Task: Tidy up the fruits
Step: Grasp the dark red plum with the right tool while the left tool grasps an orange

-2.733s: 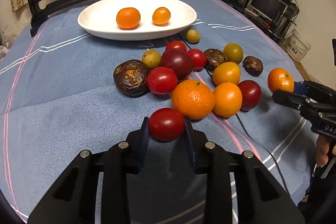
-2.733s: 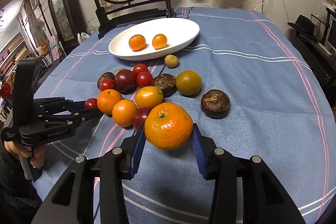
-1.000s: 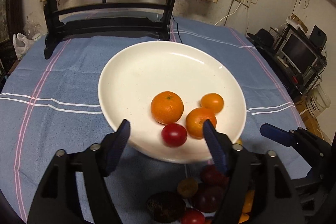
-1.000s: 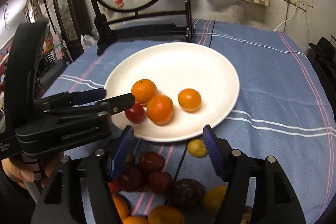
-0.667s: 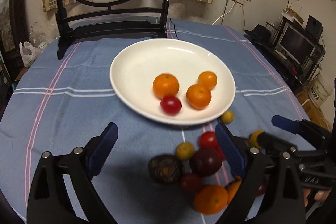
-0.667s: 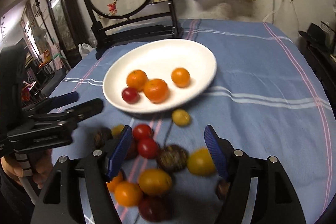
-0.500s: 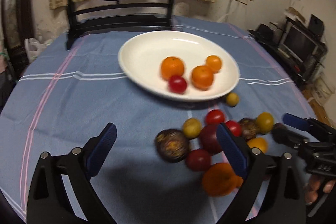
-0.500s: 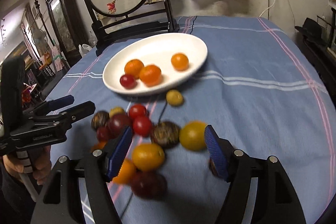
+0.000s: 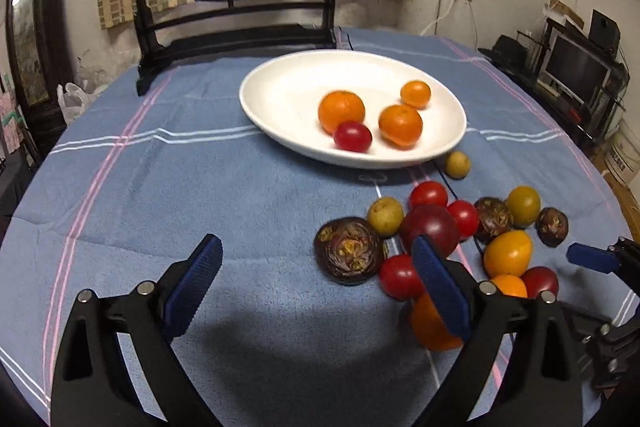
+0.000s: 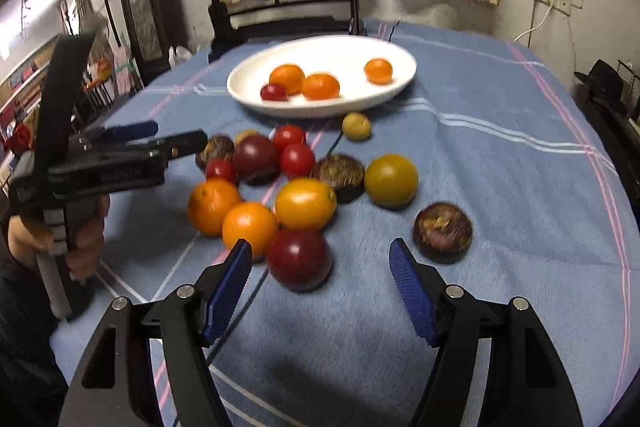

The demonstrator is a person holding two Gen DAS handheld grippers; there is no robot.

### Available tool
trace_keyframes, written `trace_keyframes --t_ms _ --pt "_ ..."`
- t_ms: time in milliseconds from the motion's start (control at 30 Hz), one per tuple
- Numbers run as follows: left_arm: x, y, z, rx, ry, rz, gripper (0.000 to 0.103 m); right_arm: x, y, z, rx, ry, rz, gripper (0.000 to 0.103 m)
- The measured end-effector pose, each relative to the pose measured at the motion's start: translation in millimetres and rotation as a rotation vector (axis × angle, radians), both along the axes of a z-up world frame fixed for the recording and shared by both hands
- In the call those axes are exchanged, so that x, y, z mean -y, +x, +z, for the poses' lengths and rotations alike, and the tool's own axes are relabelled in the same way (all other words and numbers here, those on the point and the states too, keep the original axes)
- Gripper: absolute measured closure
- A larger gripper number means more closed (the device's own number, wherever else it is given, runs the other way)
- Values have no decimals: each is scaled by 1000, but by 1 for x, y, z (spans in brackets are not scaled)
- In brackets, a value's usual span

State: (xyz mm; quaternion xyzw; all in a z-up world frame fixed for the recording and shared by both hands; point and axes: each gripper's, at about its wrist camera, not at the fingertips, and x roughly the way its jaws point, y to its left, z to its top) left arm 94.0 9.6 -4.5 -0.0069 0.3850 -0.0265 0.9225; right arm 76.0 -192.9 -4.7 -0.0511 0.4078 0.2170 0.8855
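hovering wide open and empty over the loose pile, the right gripper [image 10: 320, 267] lines up on the dark red fruit [image 10: 299, 259] just ahead. left gripper [image 9: 316, 267] gapes empty too, beside the heap on the bench [image 9: 160, 187]. plate [image 9: 280, 95] holds four fruits. next pick, i'd say: drop, straddle, squeeze gently.

Our left gripper [image 9: 316, 283] and right gripper [image 10: 320, 279] share black frames, silver screws behind ribbed blue pads [image 10: 228, 287]; bare skin grips a grey handle [image 10: 50, 255].
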Motion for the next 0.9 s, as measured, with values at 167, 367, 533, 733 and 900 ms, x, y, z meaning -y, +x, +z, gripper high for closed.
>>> trace_keyframes --t_ms 167,367,533,733,900 --pt "-4 0 2 -15 -61 -18 9 -18 2 -11 -40 -67 76 32" --pt "-5 2 -1 -57 -125 -41 9 -27 11 -16 -82 -67 109 42" --pt "-5 5 -6 -87 -134 -46 9 -27 10 -16 -82 -65 115 50" --pt "10 0 -11 -120 -131 -115 9 -2 18 -17 -143 80 77 64" --pt "25 -7 -15 -155 -123 -188 9 -5 15 -17 -133 57 82 64"
